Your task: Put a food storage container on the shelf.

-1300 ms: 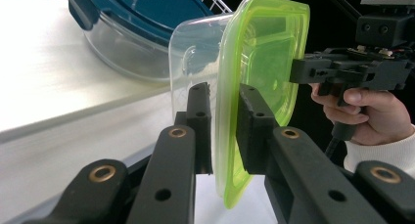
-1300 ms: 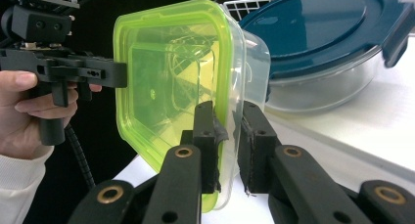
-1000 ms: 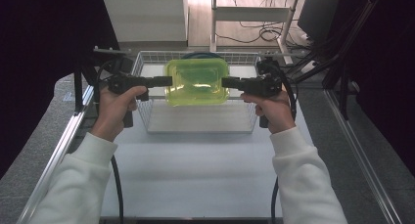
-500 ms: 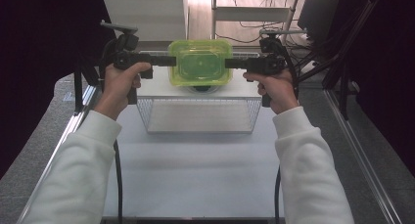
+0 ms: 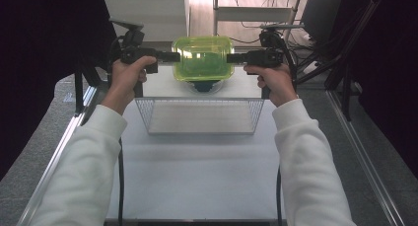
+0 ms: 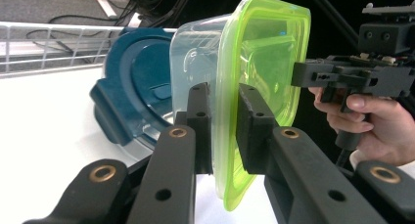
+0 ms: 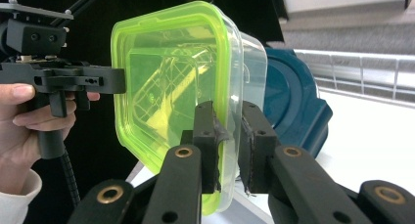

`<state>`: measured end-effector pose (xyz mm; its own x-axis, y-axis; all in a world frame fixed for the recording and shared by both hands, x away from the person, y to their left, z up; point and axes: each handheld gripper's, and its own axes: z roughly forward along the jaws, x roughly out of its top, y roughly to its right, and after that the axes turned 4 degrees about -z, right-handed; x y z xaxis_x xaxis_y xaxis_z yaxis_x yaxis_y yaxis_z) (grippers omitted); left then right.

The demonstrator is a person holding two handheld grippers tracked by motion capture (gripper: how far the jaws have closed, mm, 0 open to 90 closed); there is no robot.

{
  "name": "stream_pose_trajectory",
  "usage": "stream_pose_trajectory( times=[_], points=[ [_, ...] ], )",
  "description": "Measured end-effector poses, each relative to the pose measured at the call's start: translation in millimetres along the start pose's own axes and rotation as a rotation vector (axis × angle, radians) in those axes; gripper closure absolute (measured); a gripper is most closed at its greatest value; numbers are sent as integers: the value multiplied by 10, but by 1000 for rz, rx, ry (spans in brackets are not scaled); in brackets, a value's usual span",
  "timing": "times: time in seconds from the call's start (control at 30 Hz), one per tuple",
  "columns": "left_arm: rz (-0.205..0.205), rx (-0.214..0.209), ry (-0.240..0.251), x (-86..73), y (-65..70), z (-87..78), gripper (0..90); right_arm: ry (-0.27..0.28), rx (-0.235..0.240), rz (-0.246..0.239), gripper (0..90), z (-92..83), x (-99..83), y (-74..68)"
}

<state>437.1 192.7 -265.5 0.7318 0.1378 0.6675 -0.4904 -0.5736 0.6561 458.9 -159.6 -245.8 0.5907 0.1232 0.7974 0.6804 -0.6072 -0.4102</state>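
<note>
A clear plastic container with a lime-green lid hangs in the air between both grippers, beyond the wire basket. My left gripper is shut on the lid's left rim, and in the left gripper view the jaws pinch that green edge. My right gripper is shut on the opposite rim, with its jaws closed over the lid's edge and the clear wall. Right under the held container sits a round container with a dark blue lid, seen larger in the left gripper view.
An empty wire basket stands on the white table between the person's forearms. Black frame posts and cables flank the table on both sides. A metal rail runs along the right edge.
Both grippers have carried the green-lidded container up out of the wire basket and away from the person, until it hangs over the blue-lidded container behind the basket.
</note>
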Motion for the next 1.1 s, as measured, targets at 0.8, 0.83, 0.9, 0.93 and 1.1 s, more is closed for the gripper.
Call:
stream_pose_trajectory(
  times=[0.8,0.83,0.9,0.93,1.1],
  points=[
    [-183,-46,75,68,-353,219,693,30,12,272,689,284,61,310],
    [-179,-38,77,67,-350,225,677,32,14,268,687,286,56,312],
    [-168,1,89,65,-335,232,570,37,20,271,668,283,52,320],
    [-165,3,94,65,-335,232,505,45,13,262,604,277,53,322],
    [-111,53,183,62,-302,96,262,125,-23,198,357,172,65,320]
  ],
)
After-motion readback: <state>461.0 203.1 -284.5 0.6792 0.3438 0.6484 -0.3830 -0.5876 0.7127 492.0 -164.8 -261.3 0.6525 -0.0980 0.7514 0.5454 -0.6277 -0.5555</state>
